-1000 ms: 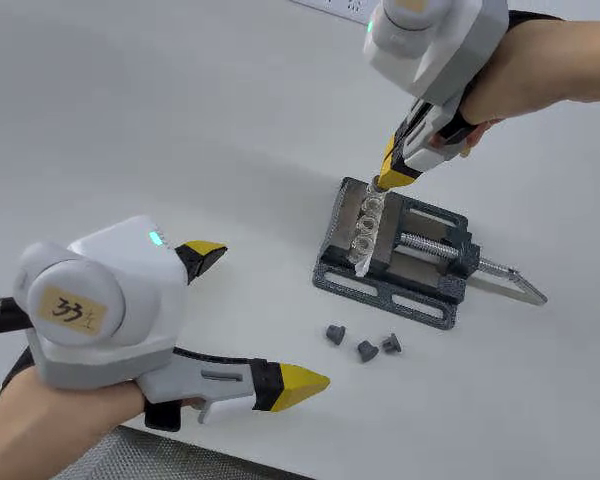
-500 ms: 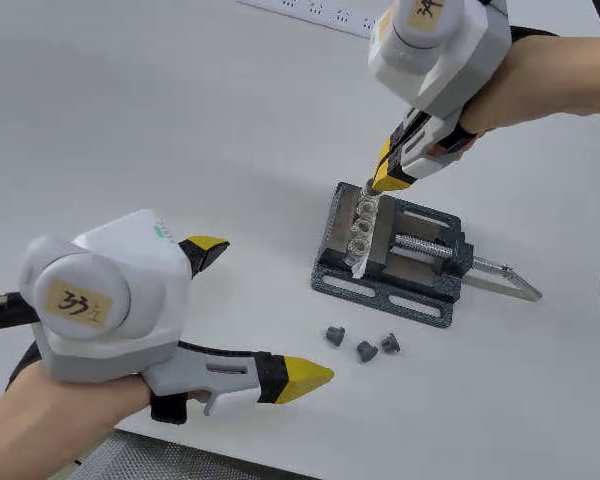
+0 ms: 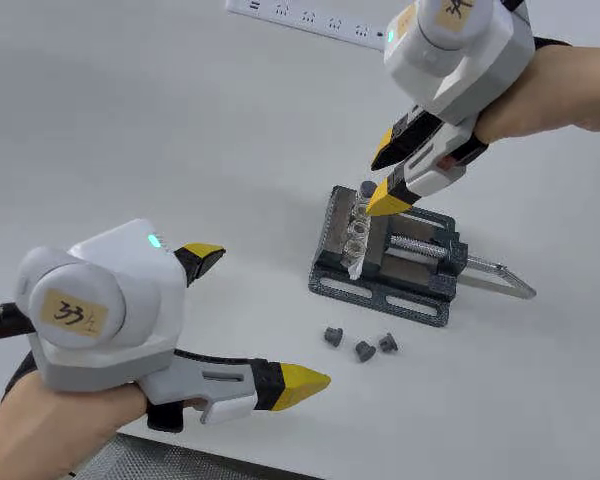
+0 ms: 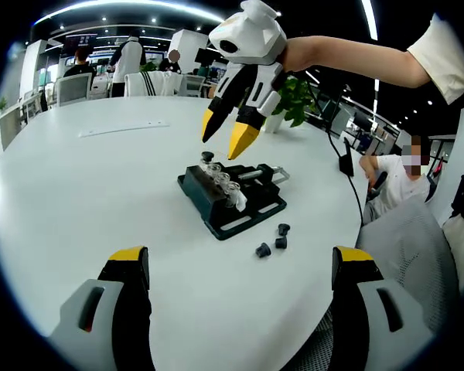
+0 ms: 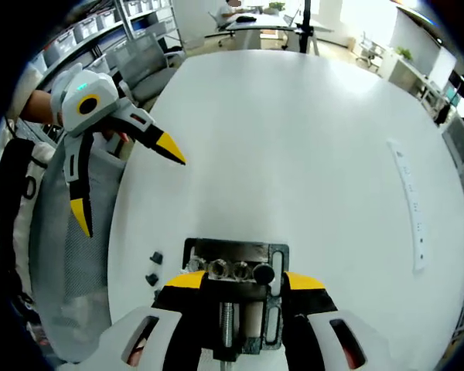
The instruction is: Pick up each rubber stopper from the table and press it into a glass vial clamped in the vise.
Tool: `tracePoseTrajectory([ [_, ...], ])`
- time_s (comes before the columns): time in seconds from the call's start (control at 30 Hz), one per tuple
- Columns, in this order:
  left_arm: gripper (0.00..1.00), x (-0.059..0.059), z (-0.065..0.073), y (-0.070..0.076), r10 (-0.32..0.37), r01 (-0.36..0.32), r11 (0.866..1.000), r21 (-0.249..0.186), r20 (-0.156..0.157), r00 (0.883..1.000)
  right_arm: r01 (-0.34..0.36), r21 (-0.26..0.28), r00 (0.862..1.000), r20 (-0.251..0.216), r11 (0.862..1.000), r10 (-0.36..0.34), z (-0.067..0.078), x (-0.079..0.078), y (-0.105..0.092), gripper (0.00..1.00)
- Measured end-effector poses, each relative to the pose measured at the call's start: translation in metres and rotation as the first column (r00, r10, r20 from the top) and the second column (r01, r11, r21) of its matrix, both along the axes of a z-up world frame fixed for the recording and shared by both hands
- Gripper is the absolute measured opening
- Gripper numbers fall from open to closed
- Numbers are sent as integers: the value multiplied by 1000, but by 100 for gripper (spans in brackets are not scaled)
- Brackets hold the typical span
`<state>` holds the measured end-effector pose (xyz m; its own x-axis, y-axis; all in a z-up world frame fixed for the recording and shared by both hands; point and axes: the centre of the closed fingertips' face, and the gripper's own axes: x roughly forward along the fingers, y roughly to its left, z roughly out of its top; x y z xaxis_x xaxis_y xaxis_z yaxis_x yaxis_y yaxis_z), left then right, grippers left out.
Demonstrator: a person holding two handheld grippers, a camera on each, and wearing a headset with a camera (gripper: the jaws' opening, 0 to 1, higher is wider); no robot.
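The big white desk (image 3: 180,130) holds everything. The left hand-held gripper (image 3: 270,315) is at the near left, above the desk. Its jaws are spread wide and hold nothing. The right hand-held gripper (image 3: 375,188) hangs just over the far end of the vise. Its jaws are spread too, with nothing between them.

The dark vise (image 3: 410,275) sits on the desk between the two grippers, closer to the right one. A long white power strip (image 3: 310,18) lies at the far edge of the desk.

A row of glass vials (image 3: 355,235) stands upright, squeezed in the vise. The vial at the far end has a dark rubber stopper (image 5: 263,272) in its mouth. In the right gripper view, the two vials beside it are open.

Three loose stoppers (image 3: 365,351) lie close together on the desk, near the front of the vise.
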<state>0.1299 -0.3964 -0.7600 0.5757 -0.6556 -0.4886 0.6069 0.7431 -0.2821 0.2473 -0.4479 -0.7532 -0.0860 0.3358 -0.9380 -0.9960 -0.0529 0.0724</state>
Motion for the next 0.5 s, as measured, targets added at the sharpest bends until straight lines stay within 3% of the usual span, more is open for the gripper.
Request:
tracePoseTrajectory([
  [0.5,98,3,7,8,0,0,1000,6,26,1000,39,103,999,0,994,-39,1,-30,-10,82],
])
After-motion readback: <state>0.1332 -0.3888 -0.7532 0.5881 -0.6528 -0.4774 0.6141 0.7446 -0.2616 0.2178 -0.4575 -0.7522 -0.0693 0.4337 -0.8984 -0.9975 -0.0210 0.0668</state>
